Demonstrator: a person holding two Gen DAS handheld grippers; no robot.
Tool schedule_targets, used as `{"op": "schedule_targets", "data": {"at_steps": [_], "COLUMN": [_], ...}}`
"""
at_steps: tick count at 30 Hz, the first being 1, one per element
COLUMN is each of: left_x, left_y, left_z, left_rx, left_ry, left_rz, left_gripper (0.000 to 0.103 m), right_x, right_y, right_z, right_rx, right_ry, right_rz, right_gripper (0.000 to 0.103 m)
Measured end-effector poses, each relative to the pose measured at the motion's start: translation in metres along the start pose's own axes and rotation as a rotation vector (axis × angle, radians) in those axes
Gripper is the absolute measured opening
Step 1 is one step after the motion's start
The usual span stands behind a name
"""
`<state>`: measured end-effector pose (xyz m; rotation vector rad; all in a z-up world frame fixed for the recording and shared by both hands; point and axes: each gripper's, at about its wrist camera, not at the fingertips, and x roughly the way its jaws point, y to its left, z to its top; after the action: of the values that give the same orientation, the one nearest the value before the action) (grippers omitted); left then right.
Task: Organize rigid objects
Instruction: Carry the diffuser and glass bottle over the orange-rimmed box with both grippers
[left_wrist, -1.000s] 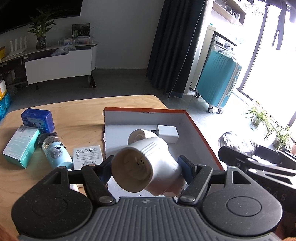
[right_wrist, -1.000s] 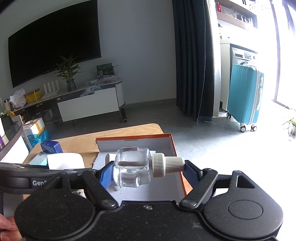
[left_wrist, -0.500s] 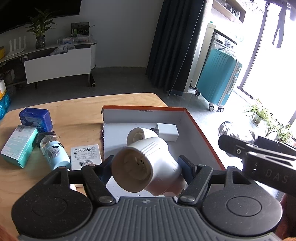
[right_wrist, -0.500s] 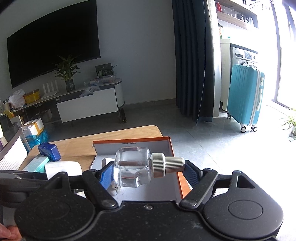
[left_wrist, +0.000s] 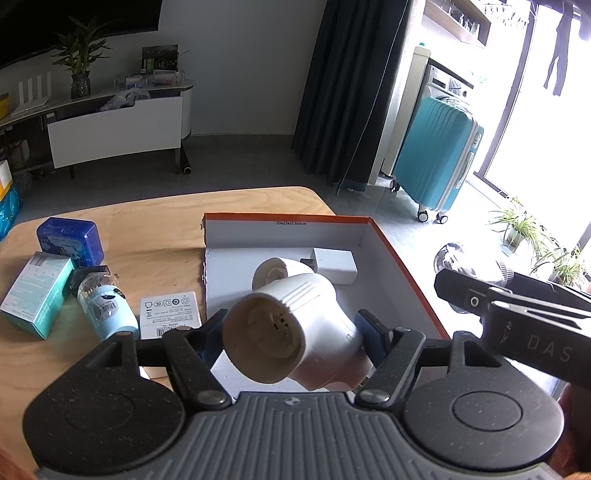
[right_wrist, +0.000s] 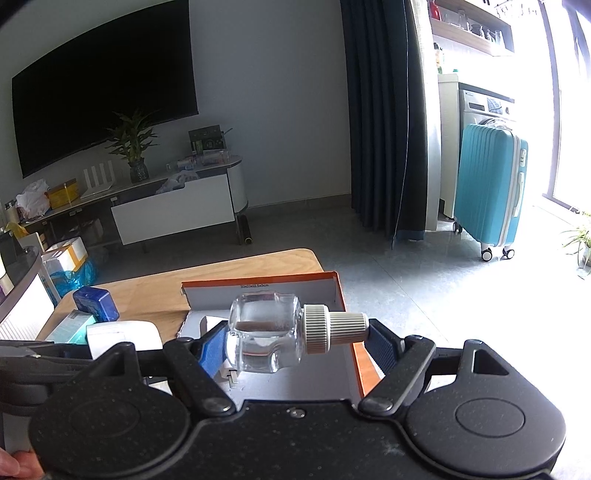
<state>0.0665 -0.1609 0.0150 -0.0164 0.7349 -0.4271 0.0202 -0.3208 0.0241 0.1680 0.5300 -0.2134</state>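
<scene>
My left gripper (left_wrist: 295, 332) is shut on a white bulb-shaped plastic piece (left_wrist: 291, 332) and holds it above the near end of an open orange-rimmed cardboard box (left_wrist: 402, 266). Inside the box lie another white round piece (left_wrist: 275, 269) and a white adapter block (left_wrist: 334, 260). My right gripper (right_wrist: 295, 339) is shut on a clear glass bottle with a grey ribbed cap (right_wrist: 266, 336), held sideways over the same box (right_wrist: 341, 291). The right gripper also shows at the right edge of the left wrist view (left_wrist: 517, 314).
On the wooden table (left_wrist: 147, 225) left of the box lie a dark blue tin (left_wrist: 70, 236), a teal carton (left_wrist: 35, 291), a light blue bottle on its side (left_wrist: 107, 306) and a white labelled packet (left_wrist: 170, 306). A teal suitcase (left_wrist: 436, 162) stands on the floor beyond.
Both grippers keep their hold. The right gripper has moved a little forward and up beside the box; the left view has shifted slightly, with the box sitting a bit farther in.
</scene>
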Motion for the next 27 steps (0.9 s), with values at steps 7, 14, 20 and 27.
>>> {"op": "schedule_targets", "data": {"at_steps": [7,14,20,27], "left_x": [0.002,0.003,0.004,0.004], "left_y": [0.000,0.001,0.004,0.006], "left_z": [0.000,0.000,0.001,0.003], "left_rx": [-0.001,-0.003,-0.011,-0.019], "left_ry": [0.003,0.003,0.001,-0.003], "left_rz": [0.002,0.003,0.011,0.018], "left_gripper": [0.074,0.074,0.074,0.074], "right_x": [0.002,0.004,0.008,0.012], "right_y": [-0.002,-0.003,-0.002,0.001], "right_z": [0.000,0.001,-0.002,-0.002], "right_rx": [0.003,0.003,0.002,0.003], "right_ry": [0.002,0.004,0.013,0.025], "right_rz": [0.000,-0.001,-0.002,-0.001], "right_gripper": [0.092,0.092,0.092,0.092]}}
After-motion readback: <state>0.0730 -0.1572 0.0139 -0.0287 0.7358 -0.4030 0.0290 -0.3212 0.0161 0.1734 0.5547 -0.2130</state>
